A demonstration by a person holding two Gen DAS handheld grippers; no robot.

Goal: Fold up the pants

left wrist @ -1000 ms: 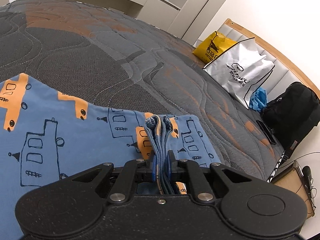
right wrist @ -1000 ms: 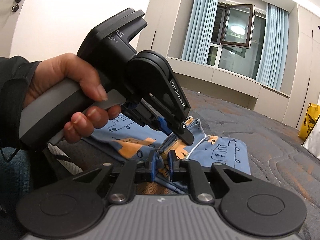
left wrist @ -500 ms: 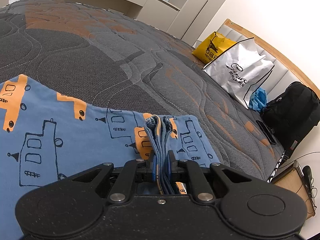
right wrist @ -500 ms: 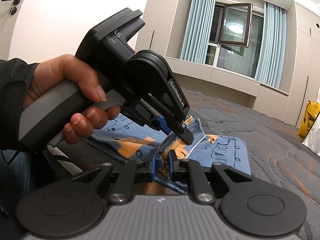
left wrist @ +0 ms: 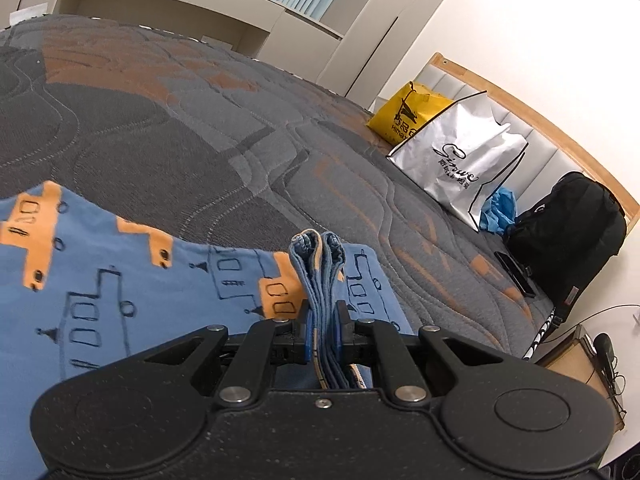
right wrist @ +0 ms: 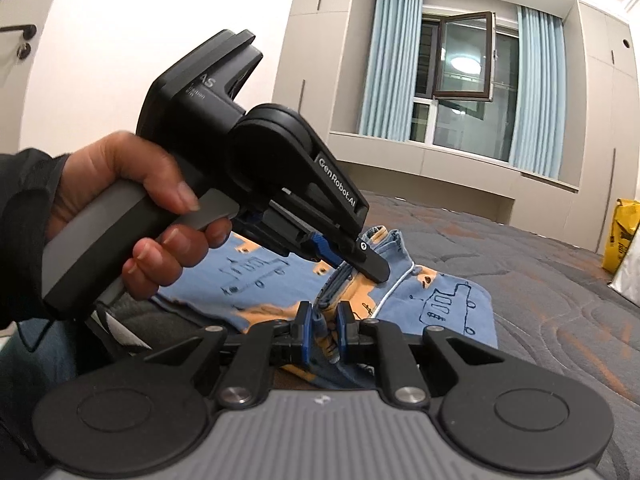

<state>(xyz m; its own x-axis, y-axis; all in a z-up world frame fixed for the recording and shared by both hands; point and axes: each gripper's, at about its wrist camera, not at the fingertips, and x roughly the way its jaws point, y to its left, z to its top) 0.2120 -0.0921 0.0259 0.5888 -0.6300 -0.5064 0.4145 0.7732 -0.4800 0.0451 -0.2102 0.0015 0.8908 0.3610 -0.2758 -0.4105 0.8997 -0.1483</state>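
"genrobot.ai" on left tool (right wrist: pixel 362 258), "himax" on yellow bag (left wrist: pixel 406 118)

Soft cloth pants (left wrist: pixel 120 288), quilted bedspread (left wrist: pixel 200 140)

White walls (right wrist: pixel 120 60). Beige built-in cabinets (right wrist: pixel 600 140) frame window (right wrist: pixel 464 80), casement ajar, pale blue curtains (right wrist: pixel 396 64) either side; ceiling lamp reflected in glass. Grey-orange quilted bed (left wrist: pixel 180 140), wood-trimmed padded headboard (left wrist: pixel 536 120). Door handle (right wrist: pixel 22 32) far left.

The left tongs (left wrist: pixel 323 330) pinch a bunched stack of the blue pants (left wrist: pixel 120 280), which spread leftward over the bed (left wrist: pixel 200 152).
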